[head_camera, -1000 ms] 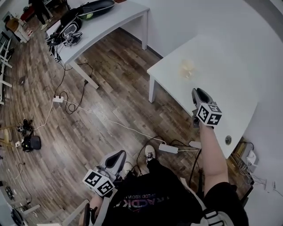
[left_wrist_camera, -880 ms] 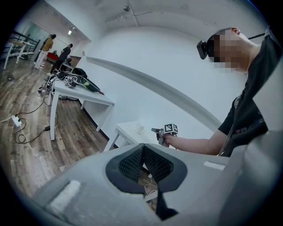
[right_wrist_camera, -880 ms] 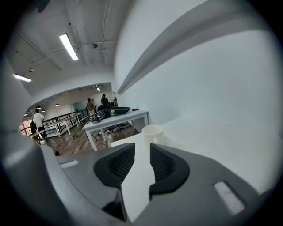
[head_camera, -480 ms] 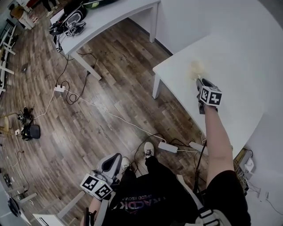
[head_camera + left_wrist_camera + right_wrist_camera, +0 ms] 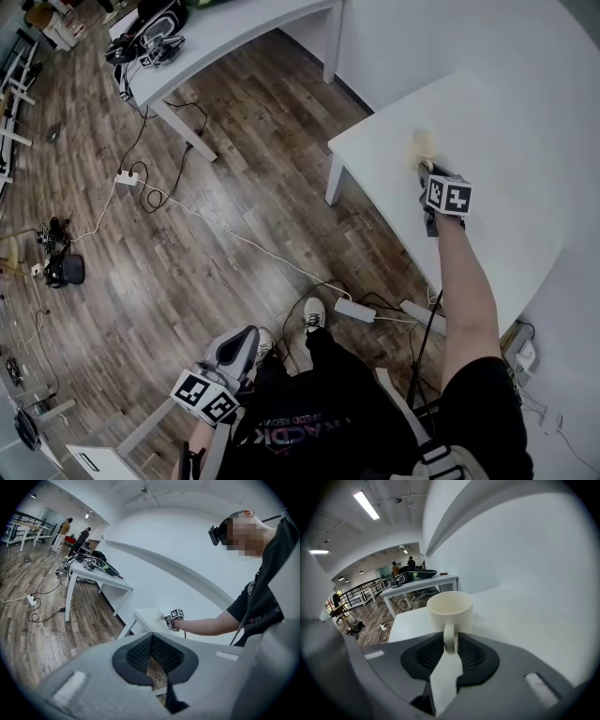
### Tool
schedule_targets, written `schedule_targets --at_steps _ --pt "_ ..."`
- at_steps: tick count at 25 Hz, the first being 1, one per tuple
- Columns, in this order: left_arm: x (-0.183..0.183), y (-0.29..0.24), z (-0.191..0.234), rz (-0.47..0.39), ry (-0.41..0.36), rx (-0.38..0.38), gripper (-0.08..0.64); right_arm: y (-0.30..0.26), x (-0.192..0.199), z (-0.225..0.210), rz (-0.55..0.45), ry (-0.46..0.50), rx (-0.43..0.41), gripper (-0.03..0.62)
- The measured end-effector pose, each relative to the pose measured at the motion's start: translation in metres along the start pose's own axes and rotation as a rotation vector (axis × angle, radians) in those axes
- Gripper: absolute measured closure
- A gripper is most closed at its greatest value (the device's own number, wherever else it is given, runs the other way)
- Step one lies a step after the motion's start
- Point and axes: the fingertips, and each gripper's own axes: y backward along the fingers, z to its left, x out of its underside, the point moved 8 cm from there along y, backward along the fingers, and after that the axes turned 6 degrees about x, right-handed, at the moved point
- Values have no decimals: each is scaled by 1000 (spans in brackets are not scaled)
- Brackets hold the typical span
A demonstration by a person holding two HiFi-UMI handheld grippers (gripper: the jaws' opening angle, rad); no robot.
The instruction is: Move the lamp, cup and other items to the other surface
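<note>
Closing on the handle of a cream cup (image 5: 450,611), the pads (image 5: 429,653) of my right gripper (image 5: 451,641) have just narrowed until they sit against the loop on both sides, low in the centre of the right gripper view. The cup stands upright on the white table (image 5: 525,616), at the upper right of the head view and a little in from that table's left corner. My left gripper (image 5: 152,641) hangs low at the bottom left of the head view, its tips together on nothing.

As I judge it, the grip is made and the lift comes next. The cup's body hangs beyond the pads, so a loose pinch would let it swing down about the handle. I should squeeze firmly, raise it straight off the tabletop before turning, and keep the rim level on the way. The long table (image 5: 244,28) at the upper left looks the likely destination. No lamp shows in any view.
</note>
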Motion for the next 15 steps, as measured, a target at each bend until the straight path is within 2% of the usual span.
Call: schedule_targets --at_steps 2,10,15 --pt "1 -1 -1 0 1 -2 557 -1 0 1 -5 5 3 532" --pt "2 -3 -3 6 -4 -4 556 0 3 2 -46 -44 14 540" --pt "0 -7 -6 13 -9 2 557 5 5 2 -106 -70 22 541"
